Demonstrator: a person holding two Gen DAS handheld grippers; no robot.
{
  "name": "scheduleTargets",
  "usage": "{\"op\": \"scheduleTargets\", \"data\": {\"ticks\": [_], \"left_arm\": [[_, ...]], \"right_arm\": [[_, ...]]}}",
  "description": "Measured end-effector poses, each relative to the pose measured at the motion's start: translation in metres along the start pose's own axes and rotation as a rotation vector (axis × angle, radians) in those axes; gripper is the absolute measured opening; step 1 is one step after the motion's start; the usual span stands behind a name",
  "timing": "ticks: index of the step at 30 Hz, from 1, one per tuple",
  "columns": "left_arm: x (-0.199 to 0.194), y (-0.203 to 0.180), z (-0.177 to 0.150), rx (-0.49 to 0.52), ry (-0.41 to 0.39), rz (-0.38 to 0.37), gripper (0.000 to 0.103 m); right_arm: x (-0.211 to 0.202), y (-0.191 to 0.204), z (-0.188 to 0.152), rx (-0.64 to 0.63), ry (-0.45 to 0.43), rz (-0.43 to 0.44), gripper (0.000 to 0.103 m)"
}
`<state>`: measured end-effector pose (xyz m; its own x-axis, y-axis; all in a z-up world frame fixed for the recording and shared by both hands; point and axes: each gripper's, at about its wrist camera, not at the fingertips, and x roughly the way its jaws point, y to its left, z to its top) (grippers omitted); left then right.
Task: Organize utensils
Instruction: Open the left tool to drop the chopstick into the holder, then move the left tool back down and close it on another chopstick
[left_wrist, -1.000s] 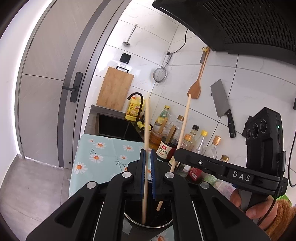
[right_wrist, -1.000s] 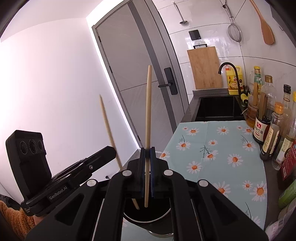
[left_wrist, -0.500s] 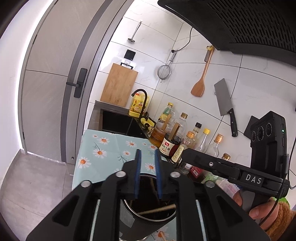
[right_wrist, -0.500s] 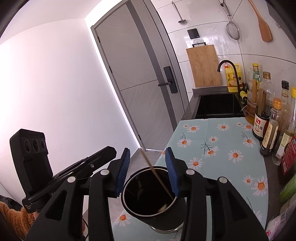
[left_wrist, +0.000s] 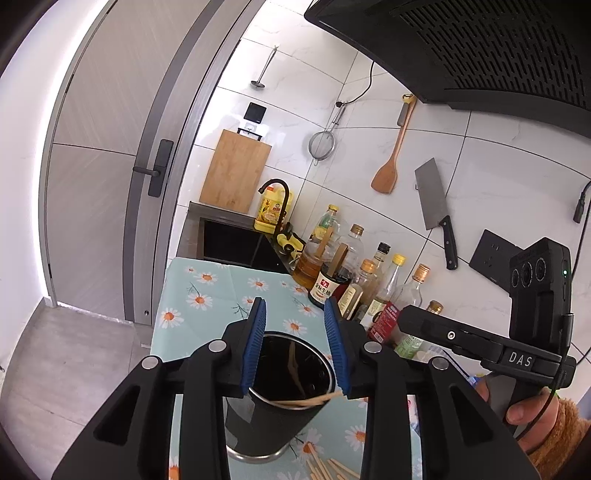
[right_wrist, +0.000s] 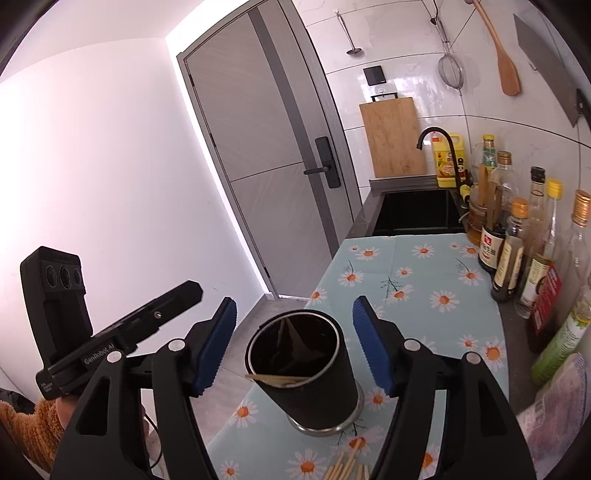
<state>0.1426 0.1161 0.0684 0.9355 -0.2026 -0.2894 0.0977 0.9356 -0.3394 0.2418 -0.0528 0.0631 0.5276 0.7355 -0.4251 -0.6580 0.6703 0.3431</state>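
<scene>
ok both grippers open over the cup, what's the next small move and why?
Probably drop the right gripper to the chopsticks lying on the cloth in front of the cup and take one. Both grippers are open and hold nothing, some sticks already lean inside the cup, and more are still loose.

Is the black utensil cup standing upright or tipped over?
Upright. The cup stands on its metal base on the daisy tablecloth, mouth up, with chopsticks lying inside across its rim.

Daisy-print counter (right_wrist: 424, 280) bears holder (right_wrist: 314, 384), chopsticks (right_wrist: 345, 467), bottles (right_wrist: 511, 254).
</scene>
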Motion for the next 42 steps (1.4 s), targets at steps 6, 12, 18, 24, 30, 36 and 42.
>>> {"op": "scheduleTargets", "data": {"ticks": [6,12,18,24,30,36,42], "left_arm": [[-0.021,-0.012,-0.008,0.01,0.042,0.017,0.056],[-0.032,-0.023,-0.021,0.02,0.116,0.033,0.066],[-0.026,-0.026,-0.044,0.025,0.242,0.063,0.066],[-0.008,-0.02,-0.079,-0.01,0.426,0.107,0.066],[0.011,-0.017,-0.114,-0.038,0.603,0.116,0.066],[0.022,-0.019,-0.141,-0.05,0.708,0.119,0.066],[0.036,-0.022,-0.161,-0.08,0.792,0.123,0.066]], "right_arm": [[-0.019,-0.002,-0.013,-0.01,0.053,-0.036,0.069],[-0.022,-0.007,-0.027,-0.013,0.15,-0.09,0.073],[-0.007,-0.02,-0.053,-0.017,0.327,-0.116,0.073],[0.017,-0.042,-0.092,0.003,0.554,-0.172,0.073],[0.058,-0.075,-0.137,0.128,0.882,-0.205,0.051],[0.089,-0.08,-0.161,0.109,1.041,-0.188,0.04],[0.116,-0.061,-0.176,-0.013,1.152,-0.211,0.034]]}}
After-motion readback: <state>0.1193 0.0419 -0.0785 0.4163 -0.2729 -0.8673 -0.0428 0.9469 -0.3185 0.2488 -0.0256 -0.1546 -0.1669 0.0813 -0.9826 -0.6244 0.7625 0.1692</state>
